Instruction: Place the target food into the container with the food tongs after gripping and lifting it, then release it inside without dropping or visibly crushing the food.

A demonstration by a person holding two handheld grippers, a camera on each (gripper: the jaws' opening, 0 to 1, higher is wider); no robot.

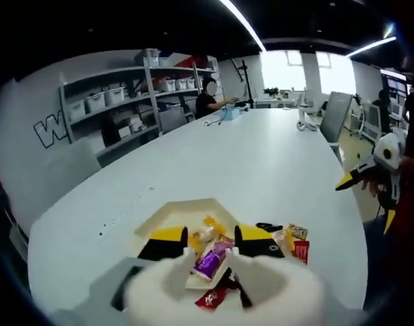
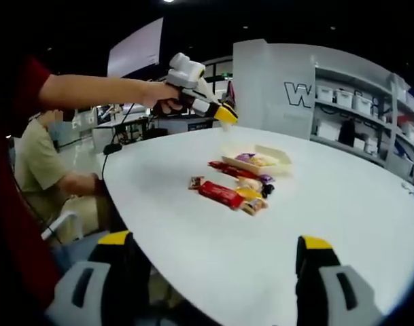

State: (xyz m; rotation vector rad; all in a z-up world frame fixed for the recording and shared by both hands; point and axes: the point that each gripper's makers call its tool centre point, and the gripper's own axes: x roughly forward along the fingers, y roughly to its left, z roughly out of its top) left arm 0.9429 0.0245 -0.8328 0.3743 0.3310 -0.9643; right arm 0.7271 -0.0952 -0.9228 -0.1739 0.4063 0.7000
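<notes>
A cream tray container [image 1: 167, 216] lies on the white table [image 1: 261, 156], with wrapped snacks in it and beside it. My left gripper [image 1: 212, 243] hovers well above them, its yellow-tipped jaws apart and nothing held; a purple-wrapped snack [image 1: 212, 260] shows through the gap. Red wrappers [image 1: 300, 250] lie to the right of the tray. In the right gripper view the tray [image 2: 280, 157] sits mid-table with a long red bar [image 2: 220, 193] in front of it. The left gripper [image 2: 226, 115] hangs in a hand above the tray. My right gripper [image 2: 217, 252] is open, back off the table's near edge.
The right gripper [image 1: 367, 201] is off the table's right edge. Shelves with white bins [image 1: 111, 102] line the wall. One person [image 1: 208, 98] sits at the far end, another [image 2: 40, 163] by the table's left side. An office chair [image 1: 336, 115] stands nearby.
</notes>
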